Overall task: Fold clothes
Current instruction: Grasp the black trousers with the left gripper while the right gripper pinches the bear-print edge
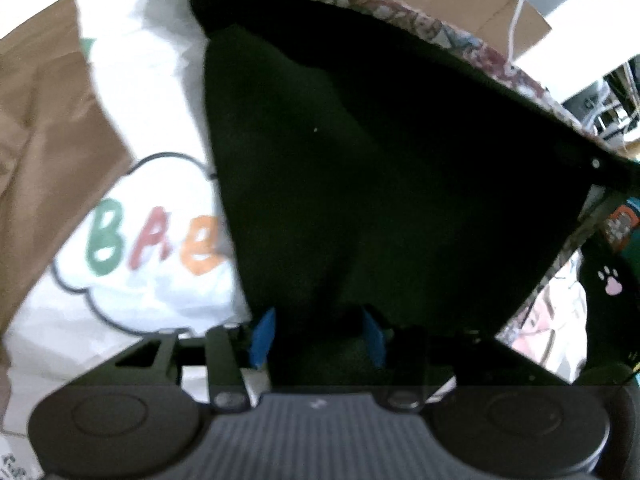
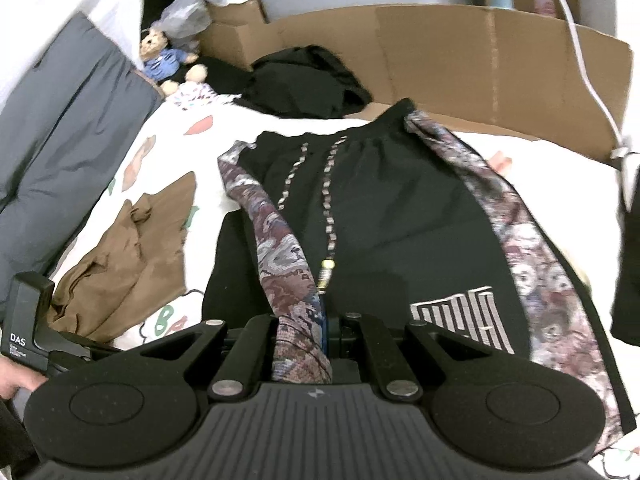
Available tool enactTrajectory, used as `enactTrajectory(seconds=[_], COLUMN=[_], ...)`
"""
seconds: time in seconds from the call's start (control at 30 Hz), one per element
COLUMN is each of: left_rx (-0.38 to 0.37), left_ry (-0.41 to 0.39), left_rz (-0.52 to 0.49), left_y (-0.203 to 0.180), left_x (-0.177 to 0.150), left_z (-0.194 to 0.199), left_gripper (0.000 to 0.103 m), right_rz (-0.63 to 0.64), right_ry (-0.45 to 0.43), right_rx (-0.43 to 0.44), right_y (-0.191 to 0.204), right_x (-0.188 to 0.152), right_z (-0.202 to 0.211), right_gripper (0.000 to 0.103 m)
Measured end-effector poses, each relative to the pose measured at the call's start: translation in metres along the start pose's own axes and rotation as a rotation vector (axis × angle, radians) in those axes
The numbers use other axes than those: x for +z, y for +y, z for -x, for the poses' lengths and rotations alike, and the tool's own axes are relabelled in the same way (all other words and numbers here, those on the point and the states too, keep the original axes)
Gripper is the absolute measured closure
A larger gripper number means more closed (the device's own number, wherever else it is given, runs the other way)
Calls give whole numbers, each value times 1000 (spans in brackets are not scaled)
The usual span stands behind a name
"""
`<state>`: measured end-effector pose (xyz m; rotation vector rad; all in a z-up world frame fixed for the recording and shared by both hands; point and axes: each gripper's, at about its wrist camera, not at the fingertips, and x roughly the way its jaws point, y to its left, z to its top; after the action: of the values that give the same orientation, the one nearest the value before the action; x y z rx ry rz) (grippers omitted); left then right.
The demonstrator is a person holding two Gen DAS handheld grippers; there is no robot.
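Shorts (image 2: 400, 216), black with patterned side stripes, lie on the bed (image 2: 208, 148). Right tongs (image 2: 320, 344) are squeezed tight on one patterned edge, probably to pull it over for a fold. Left tongs (image 1: 318, 334) are half open over black cloth, pinching nothing.

Setting: a home bedroom. Evidence: a bed with a white printed sheet (image 2: 168, 152) under the claw; a teddy bear (image 2: 166, 60) far ahead to the left beside a grey pillow (image 2: 60, 140); flattened cardboard boxes (image 2: 460, 64) beyond; loose clothes (image 2: 308, 80) ahead.
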<state>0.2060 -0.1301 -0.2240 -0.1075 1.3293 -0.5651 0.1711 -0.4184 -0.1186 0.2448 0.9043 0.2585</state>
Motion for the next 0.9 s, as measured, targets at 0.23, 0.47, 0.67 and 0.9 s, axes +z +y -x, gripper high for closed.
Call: enactTrajectory(seconds=[0.23, 0.47, 0.67, 0.9], left_rx=[-6, -4, -15, -33], left_ry=[20, 34, 42, 53], left_rz=[-31, -76, -91, -113], left_y=[-10, -16, -16, -8], left_x=[10, 19, 24, 25], left_z=[-9, -15, -16, -17], left_gripper=[52, 52, 52, 52], right_rz=[-68, -137, -178, -234], right_ry=[1, 10, 11, 1], right_rx=[-33, -59, -74, -98], right_y=[-39, -73, -91, -115], right_x=[-10, -25, -32, -38], right_z=[10, 8, 7, 8], right_gripper=[98, 98, 98, 98])
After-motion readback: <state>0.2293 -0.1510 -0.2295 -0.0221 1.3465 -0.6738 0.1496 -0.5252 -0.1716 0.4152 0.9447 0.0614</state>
